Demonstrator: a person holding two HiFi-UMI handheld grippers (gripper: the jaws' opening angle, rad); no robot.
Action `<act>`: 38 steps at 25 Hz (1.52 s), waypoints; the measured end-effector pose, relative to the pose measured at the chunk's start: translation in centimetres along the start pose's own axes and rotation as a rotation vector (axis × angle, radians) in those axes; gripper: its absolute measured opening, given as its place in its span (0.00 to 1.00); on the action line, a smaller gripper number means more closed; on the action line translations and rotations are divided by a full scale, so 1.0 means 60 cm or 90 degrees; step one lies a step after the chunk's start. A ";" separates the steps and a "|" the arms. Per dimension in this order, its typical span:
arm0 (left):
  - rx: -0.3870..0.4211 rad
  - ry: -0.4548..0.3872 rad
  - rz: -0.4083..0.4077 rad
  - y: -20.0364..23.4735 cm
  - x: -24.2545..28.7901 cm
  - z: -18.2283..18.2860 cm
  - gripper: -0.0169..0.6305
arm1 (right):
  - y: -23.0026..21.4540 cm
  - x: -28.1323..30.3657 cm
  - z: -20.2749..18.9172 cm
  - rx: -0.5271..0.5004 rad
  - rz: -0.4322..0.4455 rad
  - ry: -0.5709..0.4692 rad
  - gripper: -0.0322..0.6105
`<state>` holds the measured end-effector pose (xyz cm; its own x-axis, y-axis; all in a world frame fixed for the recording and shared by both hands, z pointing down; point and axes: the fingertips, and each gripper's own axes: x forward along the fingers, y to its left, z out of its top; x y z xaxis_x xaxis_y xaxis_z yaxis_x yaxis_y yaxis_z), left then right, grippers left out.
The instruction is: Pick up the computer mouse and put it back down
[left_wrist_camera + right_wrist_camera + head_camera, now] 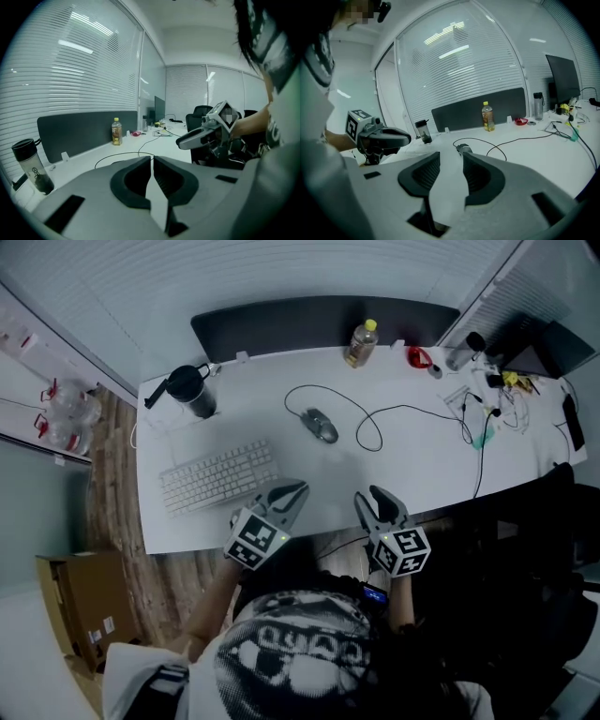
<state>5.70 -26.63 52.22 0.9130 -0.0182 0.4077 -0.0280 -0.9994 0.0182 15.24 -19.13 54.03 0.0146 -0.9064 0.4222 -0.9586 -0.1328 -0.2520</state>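
Got the mouse point(321, 425) lying on the desk point(253, 390), well ahead of both: left gripper point(286, 495) closed up, right gripper point(377, 499) parted, empty.

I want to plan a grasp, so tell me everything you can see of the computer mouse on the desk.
The computer mouse is small, rounded and dark grey, plastic by its look, with a slight sheen on its back. It lies flat near the middle of the white desk, to the right of the keyboard and a little farther from the person. Its thin black cable trails off in loose loops across the desk. Nothing else touches it.
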 end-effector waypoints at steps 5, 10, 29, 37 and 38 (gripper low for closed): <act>-0.010 0.000 0.022 -0.055 -0.025 0.001 0.05 | 0.008 -0.062 -0.019 0.005 0.002 -0.017 0.26; -0.017 0.005 0.041 -0.129 -0.052 -0.007 0.05 | 0.014 -0.135 -0.042 0.002 0.009 -0.030 0.24; -0.005 -0.001 0.046 -0.392 -0.169 -0.060 0.05 | 0.131 -0.351 -0.171 -0.004 0.056 -0.067 0.04; 0.010 -0.014 0.043 -0.441 -0.198 -0.062 0.05 | 0.158 -0.393 -0.199 -0.008 0.061 -0.071 0.04; 0.011 -0.015 0.043 -0.445 -0.200 -0.062 0.05 | 0.161 -0.397 -0.201 -0.010 0.064 -0.072 0.04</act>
<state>-6.04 0.38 50.25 0.9186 -0.0864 0.3856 -0.0833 -0.9962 -0.0246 2.17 6.02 52.06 -0.0510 -0.9544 0.2943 -0.9613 -0.0329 -0.2735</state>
